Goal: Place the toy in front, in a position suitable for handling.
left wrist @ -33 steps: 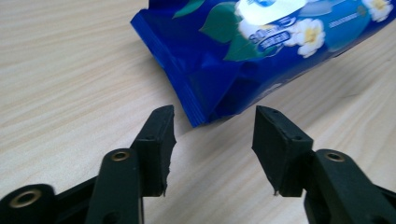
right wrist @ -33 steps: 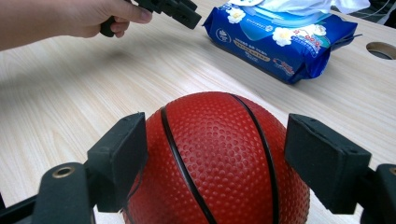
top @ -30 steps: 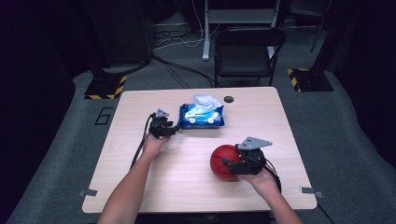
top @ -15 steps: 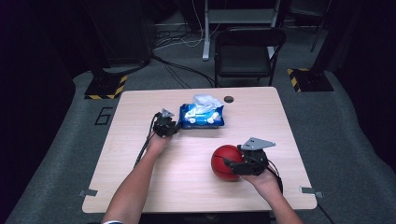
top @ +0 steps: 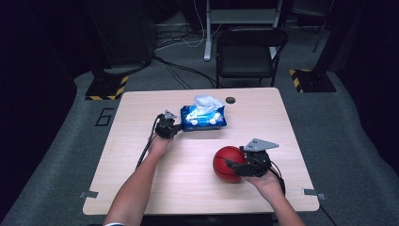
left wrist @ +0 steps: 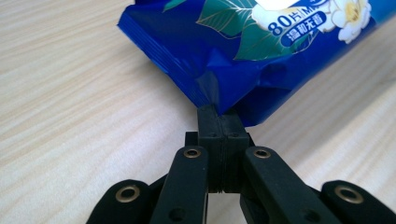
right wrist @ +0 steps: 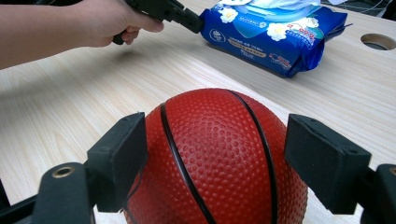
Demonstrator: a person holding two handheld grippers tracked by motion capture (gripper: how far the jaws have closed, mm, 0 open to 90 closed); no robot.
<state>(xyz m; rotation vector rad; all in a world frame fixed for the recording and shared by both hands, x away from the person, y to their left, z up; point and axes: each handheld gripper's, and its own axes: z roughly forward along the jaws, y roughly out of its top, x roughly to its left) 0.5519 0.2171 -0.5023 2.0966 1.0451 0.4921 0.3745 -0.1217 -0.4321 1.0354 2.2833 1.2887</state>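
I note the wipes pack [left wrist: 261,51], marked "80", tissue protruding; left gripper [left wrist: 219,122] just clamped its corner; right gripper [right wrist: 215,154] grips the ball [right wrist: 219,154].

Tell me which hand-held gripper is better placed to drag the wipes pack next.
Left. The left hand-held gripper is already pinched shut on the wipes pack's edge, while the right hand-held gripper straddles the red ball.

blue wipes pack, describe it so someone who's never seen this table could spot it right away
On the light wooden table, look toward the far edge, near the round hole. The blue wipes pack lies flat there, a white wipe sticking up from its top. Unlike the red ball, it is soft, rectangular, with white flowers printed on it.
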